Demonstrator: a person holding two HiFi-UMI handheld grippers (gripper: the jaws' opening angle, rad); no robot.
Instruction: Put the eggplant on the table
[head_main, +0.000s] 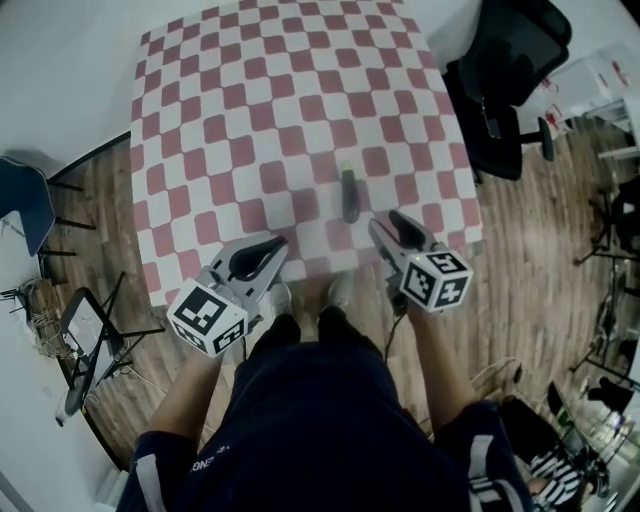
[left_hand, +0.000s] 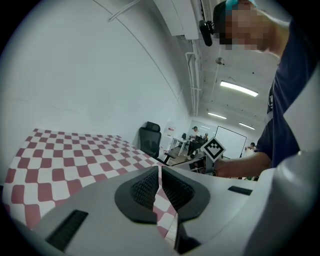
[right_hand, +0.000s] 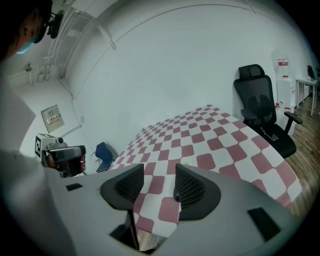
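The eggplant (head_main: 349, 196), dark with a green stem end, lies on the red-and-white checked table (head_main: 250, 110) near its front edge. My right gripper (head_main: 390, 226) hovers just right of and nearer than the eggplant, not touching it. In the right gripper view its jaws (right_hand: 160, 172) stand open, and only tablecloth shows between them. My left gripper (head_main: 272, 247) is over the table's front edge, to the left. In the left gripper view its pads (left_hand: 160, 175) meet with nothing between them.
A black office chair (head_main: 510, 70) stands at the table's right side, and also appears in the right gripper view (right_hand: 260, 105). A blue chair (head_main: 25, 200) and a folded stand (head_main: 85, 340) sit on the wooden floor at the left. Clutter lines the floor at the far right.
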